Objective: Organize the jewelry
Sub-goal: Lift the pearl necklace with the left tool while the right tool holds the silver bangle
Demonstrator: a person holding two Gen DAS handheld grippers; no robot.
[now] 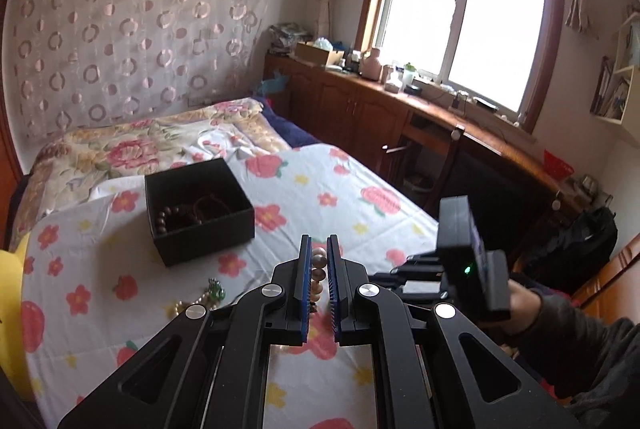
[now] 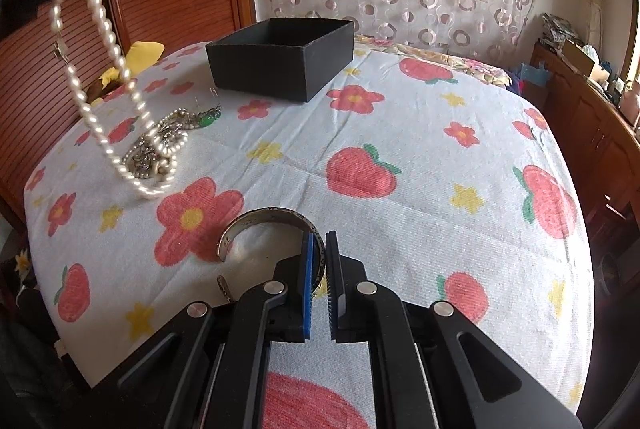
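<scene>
Presently the left gripper (image 1: 319, 249) grips a pearl necklace (image 2: 100, 77), lifted beside the black box (image 2: 280, 57); the right gripper (image 2: 319, 245) clamps a silver cuff bracelet (image 2: 264, 219) on the floral sheet (image 2: 420, 169).

Glossy pearl necklace (image 2: 105, 29) — matt black box (image 2: 280, 63).

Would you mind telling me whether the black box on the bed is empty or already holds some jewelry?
Not empty. The left wrist view looks down into the open black box and shows a dark beaded bracelet and a thin dark cord on its floor.
</scene>
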